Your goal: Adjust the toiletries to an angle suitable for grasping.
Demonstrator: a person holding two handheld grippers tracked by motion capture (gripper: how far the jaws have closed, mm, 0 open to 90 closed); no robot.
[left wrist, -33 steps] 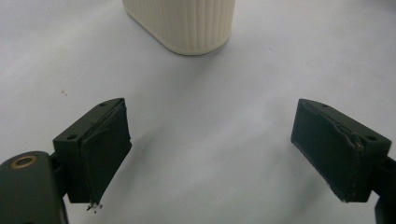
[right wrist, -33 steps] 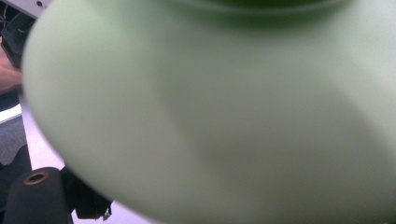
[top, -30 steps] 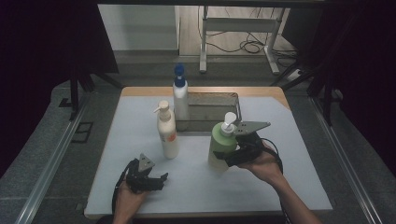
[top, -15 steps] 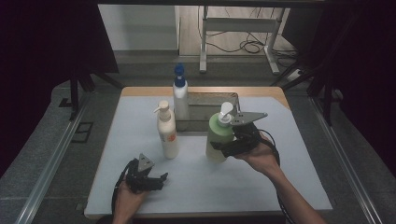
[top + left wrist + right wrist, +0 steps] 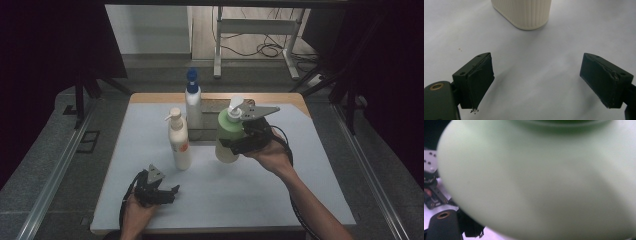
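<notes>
My right gripper (image 5: 239,144) is shut on a pale green pump bottle (image 5: 226,139) and holds it upright, just above the white mat, in front of a dark tray (image 5: 207,134). In the right gripper view the green bottle (image 5: 544,180) looms close and blurred, with one black finger (image 5: 471,228) at the lower left. A cream pump bottle (image 5: 179,142) stands left of it, and a white bottle with a blue cap (image 5: 193,105) stands behind. My left gripper (image 5: 169,193) rests open near the front left. In the left gripper view, the gap of that gripper (image 5: 537,77) holds nothing, and the cream bottle's base (image 5: 524,12) lies ahead.
The white mat (image 5: 280,200) covers the table, whose wooden edge shows at the back. Dark curtains flank both sides. A metal stand and cables (image 5: 250,30) lie on the floor beyond the table.
My right hand has carried the green bottle up and toward the back of the table, slightly leftward. The left gripper has stayed where it was.
</notes>
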